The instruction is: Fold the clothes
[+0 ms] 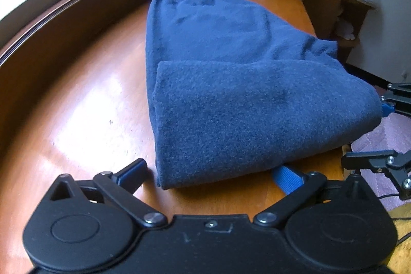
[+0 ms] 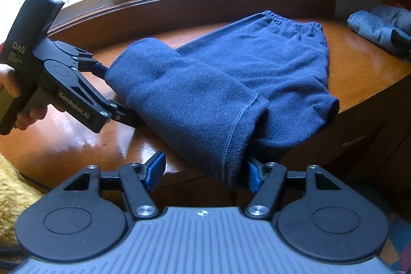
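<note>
Trousers (image 2: 231, 73) overhang table (image 2: 359, 63) front edge.

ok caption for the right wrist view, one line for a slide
Both open grippers at the near edge of half-folded blue fleece pants on a wooden table.

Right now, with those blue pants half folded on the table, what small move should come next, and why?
Probably draw both grippers back. The pants already lie doubled on the table, legs over the seat. The left gripper stands wide open at the fold, and the right gripper looks open too, the hem hanging loose between its fingers.
</note>
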